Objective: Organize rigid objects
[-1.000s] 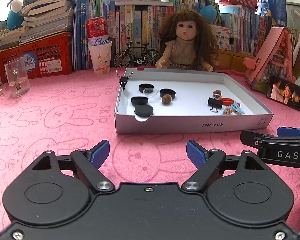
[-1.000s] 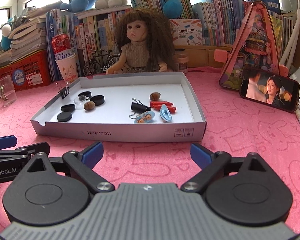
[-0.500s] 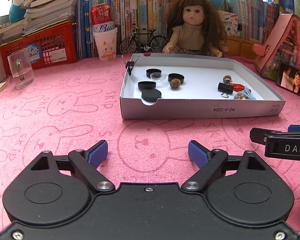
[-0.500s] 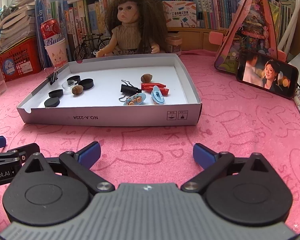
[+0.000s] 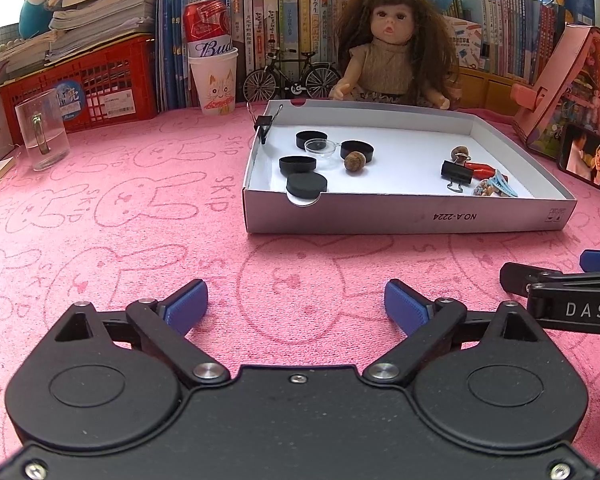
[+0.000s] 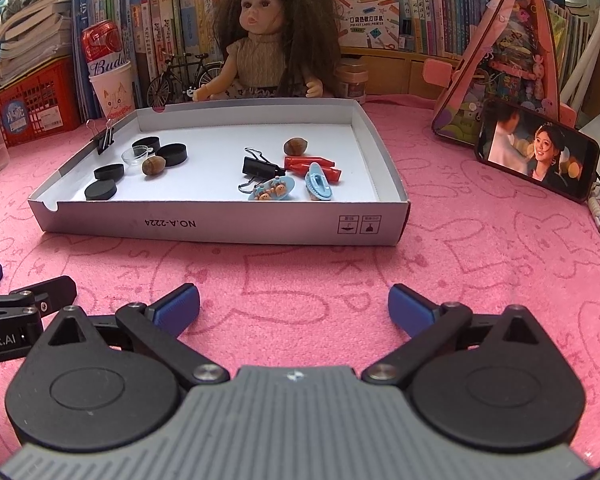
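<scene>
1. Evidently, no object was held: the left claw was seen with its jaws opening wide over bare pink desk, nothing between them, and the right claw was likewise spread wide and empty.
2. The white box lid lay at twelve o'clock from both claws, near but apart, its long axis running from nine to three o'clock.
3. Inside it, the black caps, a clear dish and a nut were grouped toward the ten o'clock corner in the left view; a black binder clip, red clips, two blue hair clips and a second nut sat nearer the middle in the right view.
4. The cap cluster was judged nearer the left claw, at about twelve o'clock from it; the clip cluster was judged nearer the right claw.
5. Compared with a second earlier, the lid was seen from a steeper angle in both views, and the left jaws stood slightly wider.
6. Another binder clip was fixed on the lid's left wall.
</scene>
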A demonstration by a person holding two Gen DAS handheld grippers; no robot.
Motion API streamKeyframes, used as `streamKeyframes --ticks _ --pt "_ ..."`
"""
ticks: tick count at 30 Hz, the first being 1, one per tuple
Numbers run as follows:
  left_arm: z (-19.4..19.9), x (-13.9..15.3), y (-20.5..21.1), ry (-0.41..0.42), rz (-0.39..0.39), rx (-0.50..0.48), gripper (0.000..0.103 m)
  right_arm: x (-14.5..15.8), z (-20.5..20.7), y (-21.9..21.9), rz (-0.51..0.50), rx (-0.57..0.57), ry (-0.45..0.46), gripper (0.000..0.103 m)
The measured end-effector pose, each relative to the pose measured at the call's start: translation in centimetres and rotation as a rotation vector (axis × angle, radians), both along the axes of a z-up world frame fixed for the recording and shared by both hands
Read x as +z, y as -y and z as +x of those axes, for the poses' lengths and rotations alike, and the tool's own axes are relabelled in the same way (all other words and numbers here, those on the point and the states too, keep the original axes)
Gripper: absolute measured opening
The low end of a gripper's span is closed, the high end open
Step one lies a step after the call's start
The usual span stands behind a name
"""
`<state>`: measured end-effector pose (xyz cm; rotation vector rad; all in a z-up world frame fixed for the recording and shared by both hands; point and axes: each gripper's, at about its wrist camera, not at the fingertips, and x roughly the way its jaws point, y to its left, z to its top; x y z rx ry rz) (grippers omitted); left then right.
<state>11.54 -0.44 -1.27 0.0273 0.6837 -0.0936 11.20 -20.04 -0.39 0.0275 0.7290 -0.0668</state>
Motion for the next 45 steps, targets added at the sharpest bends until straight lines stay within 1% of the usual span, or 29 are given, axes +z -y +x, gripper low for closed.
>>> streamKeyframes --ticks 8,45 --pt "0.46 -0.09 -0.01 -0.016 0.000 0.011 0.102 -0.02 0.02 -0.05 -0.008 0.001 -0.003 0.103" --pt "0.66 -0.15 0.03 -0.019 0.000 0.012 0.103 -0.02 0.06 0.01 -0.010 0.002 -0.004 0.103"
